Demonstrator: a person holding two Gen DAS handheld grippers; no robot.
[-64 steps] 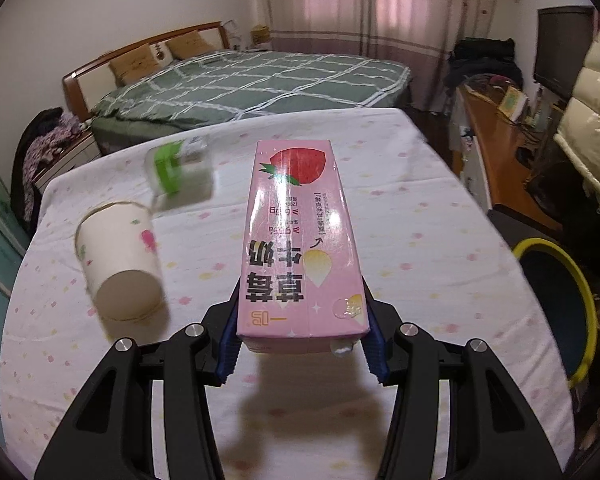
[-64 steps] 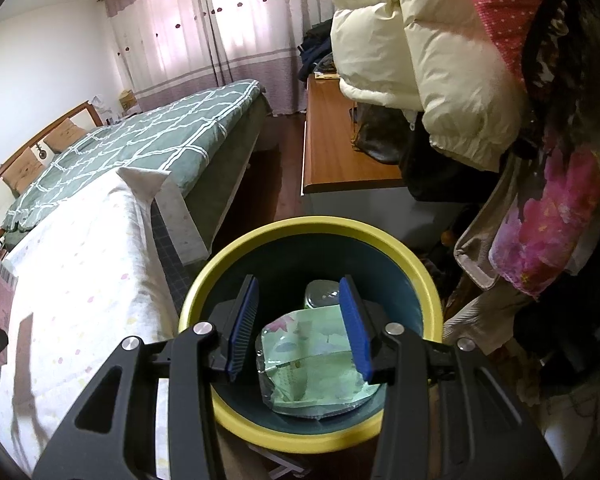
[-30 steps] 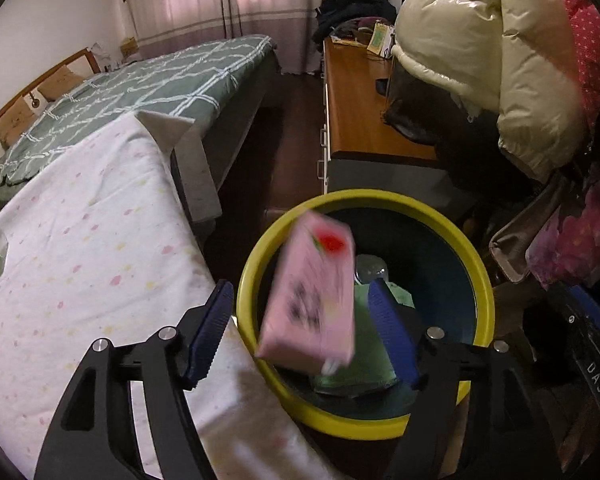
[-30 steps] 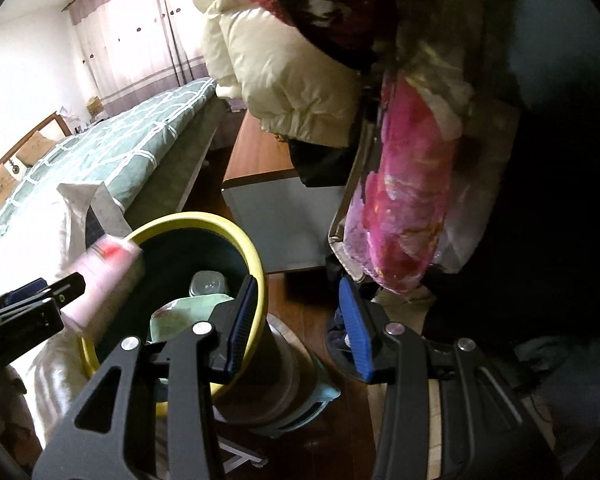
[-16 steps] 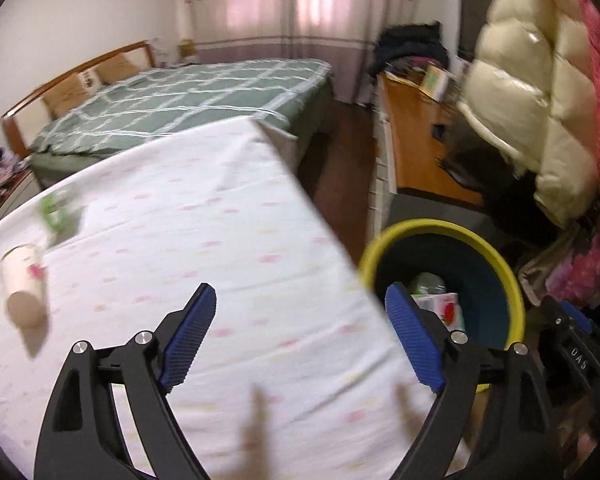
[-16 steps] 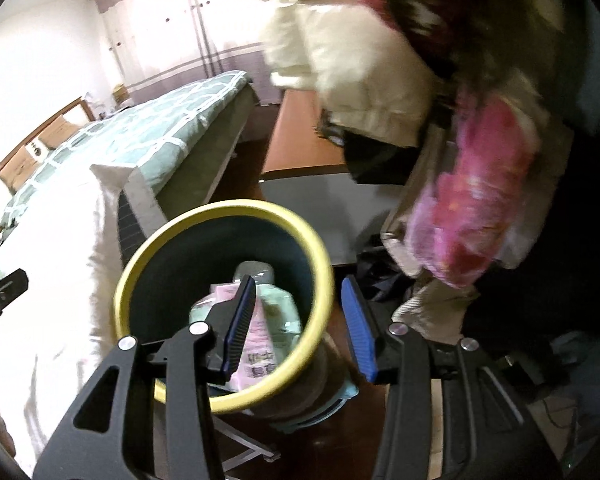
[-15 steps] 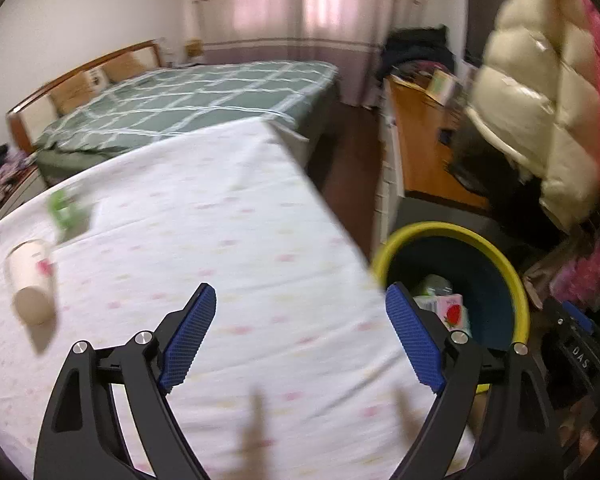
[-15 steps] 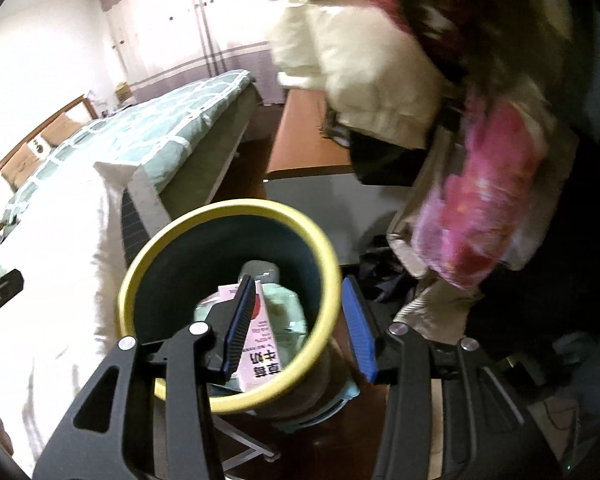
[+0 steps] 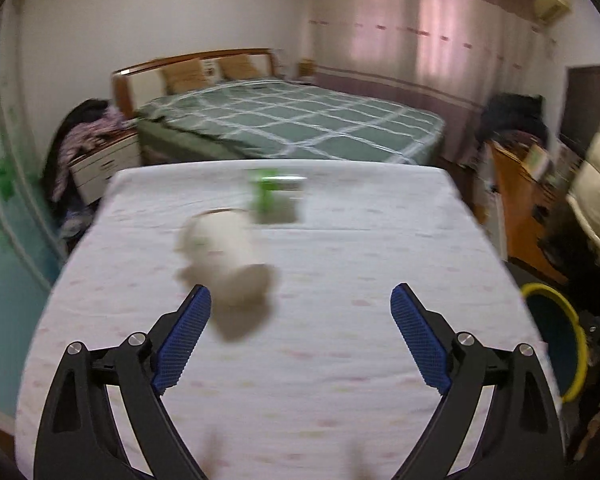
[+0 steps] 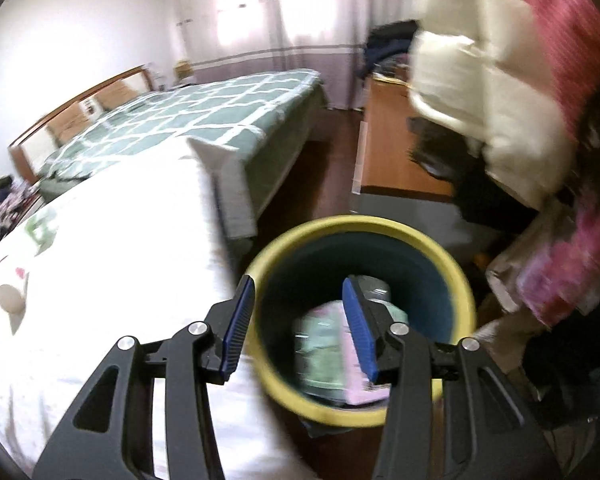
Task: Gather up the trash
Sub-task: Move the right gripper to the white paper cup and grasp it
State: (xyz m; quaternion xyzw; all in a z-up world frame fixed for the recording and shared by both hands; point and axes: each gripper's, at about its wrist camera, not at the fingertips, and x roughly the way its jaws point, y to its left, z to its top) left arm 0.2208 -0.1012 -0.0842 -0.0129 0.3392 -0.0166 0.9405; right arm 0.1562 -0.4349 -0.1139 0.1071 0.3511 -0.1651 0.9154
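Trash lay in two places: a white paper cup (image 9: 230,258) on its side and a green-and-white wrapper (image 9: 276,196) just beyond it on the pale dotted tablecloth (image 9: 360,240), both blurred. The cup sat ahead of the left gripper (image 9: 300,332), near the tip of its left finger (image 9: 184,334) but not between the pads; those jaws were opening wide with nothing between them. The right gripper (image 10: 298,320) hung over the yellow-rimmed bin (image 10: 440,256), its ribbed blue pads partly apart and pressing on nothing. Only the right wrist view looked down into the bin's dark round well, where a pink carton (image 10: 362,394) and a pale green packet (image 10: 320,344) lay at the bottom; there the cup (image 10: 10,298) showed as a small round shape far left on the cloth. The left wrist view caught just the bin's rim (image 9: 546,292) at the table's right edge, and alone showed the whole green checked bed (image 9: 292,124) and its wooden headboard.
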